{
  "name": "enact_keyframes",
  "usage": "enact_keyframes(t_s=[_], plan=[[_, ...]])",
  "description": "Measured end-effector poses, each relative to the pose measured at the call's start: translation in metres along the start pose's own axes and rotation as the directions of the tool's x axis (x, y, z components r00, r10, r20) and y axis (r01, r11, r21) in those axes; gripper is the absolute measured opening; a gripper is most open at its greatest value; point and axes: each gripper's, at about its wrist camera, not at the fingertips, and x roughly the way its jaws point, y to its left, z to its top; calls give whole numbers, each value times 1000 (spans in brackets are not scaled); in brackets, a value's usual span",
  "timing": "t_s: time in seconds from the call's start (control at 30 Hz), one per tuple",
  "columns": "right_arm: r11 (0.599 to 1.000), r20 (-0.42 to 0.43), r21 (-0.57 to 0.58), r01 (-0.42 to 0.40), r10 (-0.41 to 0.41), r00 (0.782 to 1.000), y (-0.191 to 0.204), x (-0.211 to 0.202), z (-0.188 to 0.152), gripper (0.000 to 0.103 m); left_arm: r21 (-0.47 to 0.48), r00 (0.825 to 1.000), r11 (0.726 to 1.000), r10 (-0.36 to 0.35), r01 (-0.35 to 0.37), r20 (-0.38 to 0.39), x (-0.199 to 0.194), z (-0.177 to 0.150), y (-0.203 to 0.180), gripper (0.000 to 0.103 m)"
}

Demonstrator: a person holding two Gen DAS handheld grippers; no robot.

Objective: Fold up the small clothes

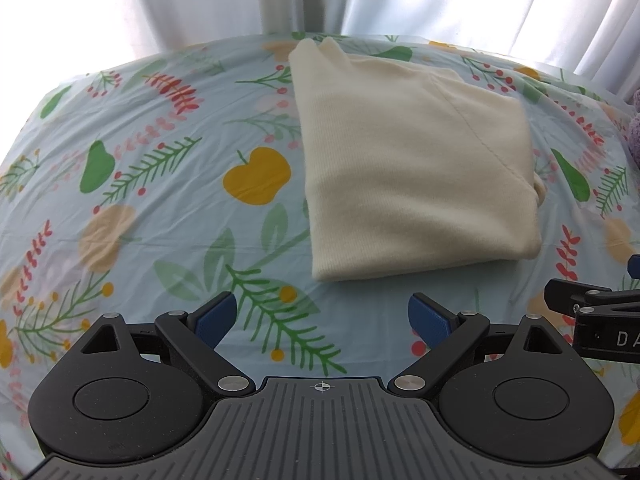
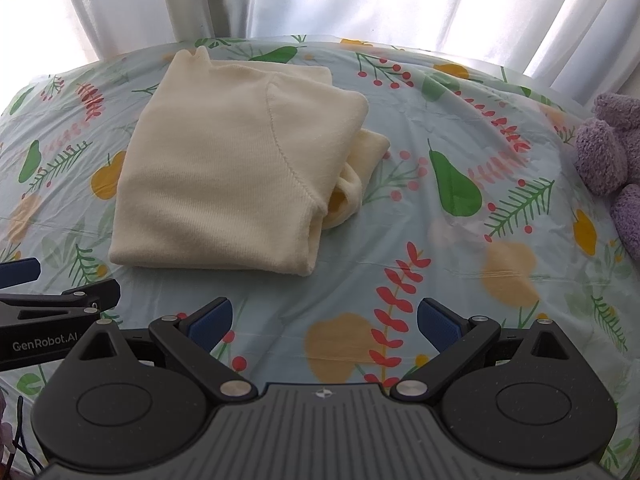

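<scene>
Both grippers, left gripper (image 1: 322, 318) and right gripper (image 2: 325, 320), hang released. At 12 o'clock, cream sweater (image 2: 224, 168): I judge it soft, light; pinch near hem corners.

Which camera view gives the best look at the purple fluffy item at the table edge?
The right wrist view: the purple fluffy item shows as several plush lumps on the tablecloth. The left wrist view catches only a thin sliver at its right edge.
</scene>
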Motion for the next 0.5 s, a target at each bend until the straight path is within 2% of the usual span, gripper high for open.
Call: enact_keyframes(t_s=[0.2,0.5], plan=[[1000,10,-15,3,-3,1000,2,-2,0,99,10,999,1000,3,-3,35,-6,-1,-2,96],[1000,9,-16,2,-2,1000,3,-2,0,99,10,1000,1000,15,-15,17,-4,-1,-2,96]])
